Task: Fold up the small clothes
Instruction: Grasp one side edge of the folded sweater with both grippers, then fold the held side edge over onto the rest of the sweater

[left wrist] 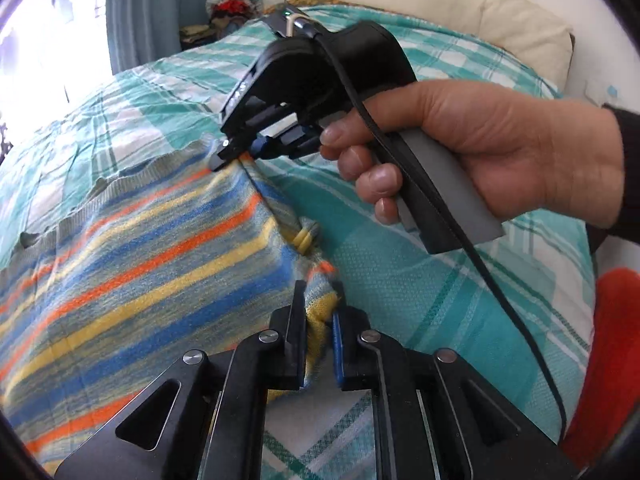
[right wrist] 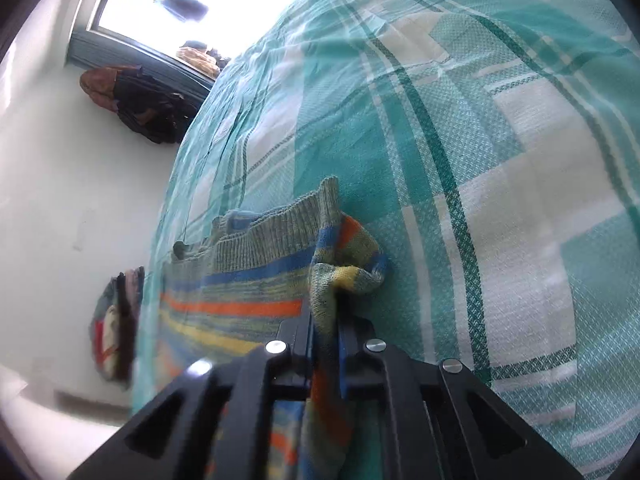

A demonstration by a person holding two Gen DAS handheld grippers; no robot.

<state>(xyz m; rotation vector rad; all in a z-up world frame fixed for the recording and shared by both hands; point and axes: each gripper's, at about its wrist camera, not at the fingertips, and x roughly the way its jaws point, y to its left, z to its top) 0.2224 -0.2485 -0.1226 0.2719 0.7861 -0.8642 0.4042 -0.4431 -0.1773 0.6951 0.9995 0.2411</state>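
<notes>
Striped knit of the small sweater [left wrist: 132,248] is pinched in the left gripper [left wrist: 318,320] at its near edge, the right gripper [left wrist: 236,152] clamping the farther hem, so both should lift evenly, taut, over the teal checked bed [left wrist: 420,280].

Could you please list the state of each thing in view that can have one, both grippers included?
Left gripper: shut on the striped sweater's edge.
Right gripper: shut on the sweater's edge near its ribbed hem.
Striped sweater: spread on the bed, one edge pinched up at two points.
Plaid bedspread: laid over the bed, lightly wrinkled.
Right hand: wrapped around the right gripper's handle.
</notes>
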